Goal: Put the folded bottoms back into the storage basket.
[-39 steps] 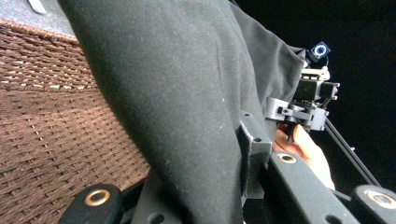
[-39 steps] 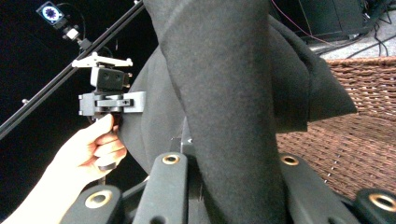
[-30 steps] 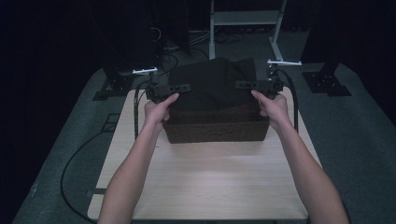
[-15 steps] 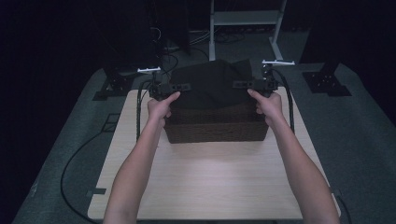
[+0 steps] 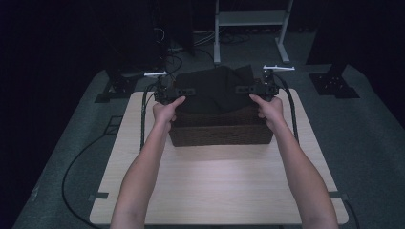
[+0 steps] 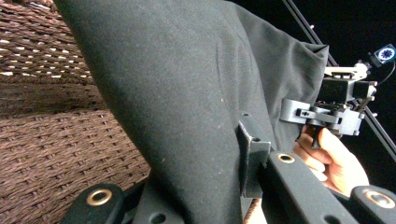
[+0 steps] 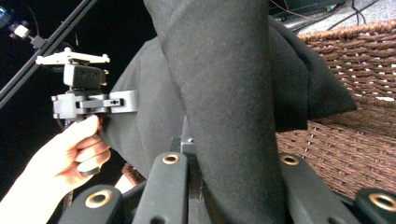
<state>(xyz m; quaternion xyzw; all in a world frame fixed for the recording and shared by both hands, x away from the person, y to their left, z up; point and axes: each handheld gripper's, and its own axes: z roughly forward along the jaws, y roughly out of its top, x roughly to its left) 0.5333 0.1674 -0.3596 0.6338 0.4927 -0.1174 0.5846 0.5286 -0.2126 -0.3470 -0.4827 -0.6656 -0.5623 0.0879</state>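
A dark grey cloth (image 5: 214, 90) hangs bunched over a brown wicker basket (image 5: 219, 136) on the wooden table (image 5: 215, 191). My left gripper (image 5: 184, 90) is shut on the cloth's left edge and my right gripper (image 5: 244, 88) is shut on its right edge. In the left gripper view the cloth (image 6: 177, 93) runs down between the black jaws of the left gripper (image 6: 201, 196), with the basket's weave (image 6: 46, 144) behind and the right gripper (image 6: 327, 112) farther off. In the right gripper view the cloth (image 7: 219, 84) fills the right gripper (image 7: 229, 179), beside the basket wall (image 7: 359, 140) and the left gripper (image 7: 93, 102).
The basket stands at the table's far end; bare wood lies between it and the near edge. Black cables (image 5: 143, 119) loop down from both grippers along the table's sides. A pale metal stand (image 5: 250, 19) and dark stand feet (image 5: 334, 83) stand on the grey floor beyond.
Both hands have sunk a little with the cloth, so its lower part sits deeper in the basket. Both grips stay as they were.
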